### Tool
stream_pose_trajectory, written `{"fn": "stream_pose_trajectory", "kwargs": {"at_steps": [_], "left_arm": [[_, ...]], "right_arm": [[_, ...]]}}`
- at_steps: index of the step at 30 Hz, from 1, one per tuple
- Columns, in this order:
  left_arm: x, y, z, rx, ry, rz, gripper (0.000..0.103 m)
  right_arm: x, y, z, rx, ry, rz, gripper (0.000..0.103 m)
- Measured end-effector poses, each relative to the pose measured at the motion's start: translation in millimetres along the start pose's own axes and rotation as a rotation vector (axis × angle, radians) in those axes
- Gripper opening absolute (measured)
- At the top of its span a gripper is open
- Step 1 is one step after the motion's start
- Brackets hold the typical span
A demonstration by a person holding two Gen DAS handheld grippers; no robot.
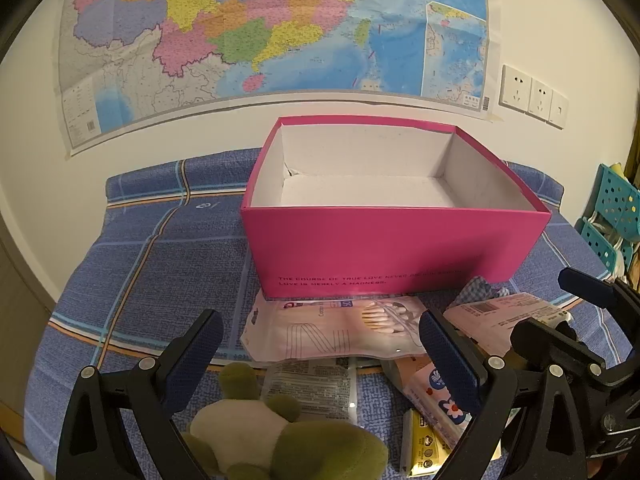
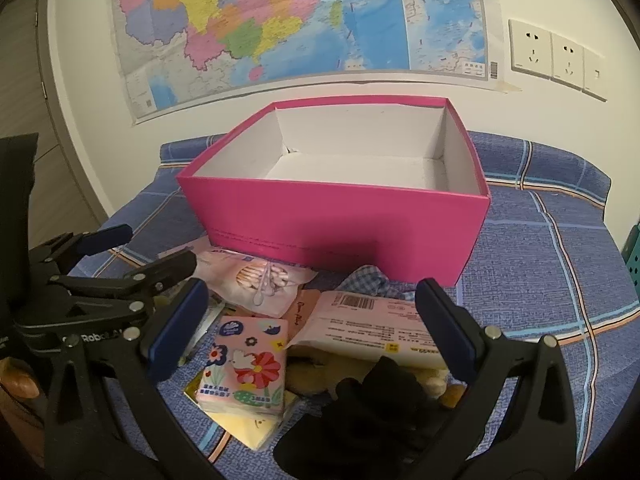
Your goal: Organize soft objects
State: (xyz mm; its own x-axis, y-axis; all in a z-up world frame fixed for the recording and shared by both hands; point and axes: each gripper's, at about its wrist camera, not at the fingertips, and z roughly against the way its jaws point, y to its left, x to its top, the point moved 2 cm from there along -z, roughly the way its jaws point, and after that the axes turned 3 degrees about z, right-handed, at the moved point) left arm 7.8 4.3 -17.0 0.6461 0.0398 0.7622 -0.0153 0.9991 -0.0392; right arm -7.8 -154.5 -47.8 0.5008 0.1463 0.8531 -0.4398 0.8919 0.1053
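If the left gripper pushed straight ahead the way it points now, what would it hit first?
Probably the cotton swab packet, which lies flat between the open left gripper and the pink box. If the gripper passes above the packet, the box's near wall comes next. Depth is hard to judge through the fisheye.

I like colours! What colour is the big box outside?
Bright pink box, clearest in the right wrist view.

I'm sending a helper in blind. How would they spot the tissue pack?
Find the big pink box on the blue cloth. Among the clutter in front of it lies the tissue pack, the only pink packet printed with a red flower.
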Motion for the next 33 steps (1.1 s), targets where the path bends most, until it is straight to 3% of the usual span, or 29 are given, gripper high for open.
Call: {"fn": "stream_pose_trajectory", "kwargs": {"at_steps": [10,16,19,21,33], "left_arm": [[3.3,3.3,-2.2,0.004,-0.006,-0.004,0.1],[10.4,31.2,-9.3,0.015,0.004,0.031,0.1],[14.6,48.3,-17.8,0.016,0.03,0.05,0.1],[15.3,57.0,-23.0,0.003,0.046,0.061,0.1],[11.9,64.2,-50.4,-0.119,0.157,0.015,0.095]], "right_arm": [[1.8,3.7,-5.0,0.025,0.012,0.008,0.103],[4.0,14.2,-17.1,0.087,0.053,0.04,0.099],[5.9,20.7,-29.7,0.131,0.094,0.052,0.093],[6.9,24.5,-38.6,0.168,0.13,0.054,0.083],[10.2,16.9,-104.8,0.233,0.383,-0.071,0.071]]}}
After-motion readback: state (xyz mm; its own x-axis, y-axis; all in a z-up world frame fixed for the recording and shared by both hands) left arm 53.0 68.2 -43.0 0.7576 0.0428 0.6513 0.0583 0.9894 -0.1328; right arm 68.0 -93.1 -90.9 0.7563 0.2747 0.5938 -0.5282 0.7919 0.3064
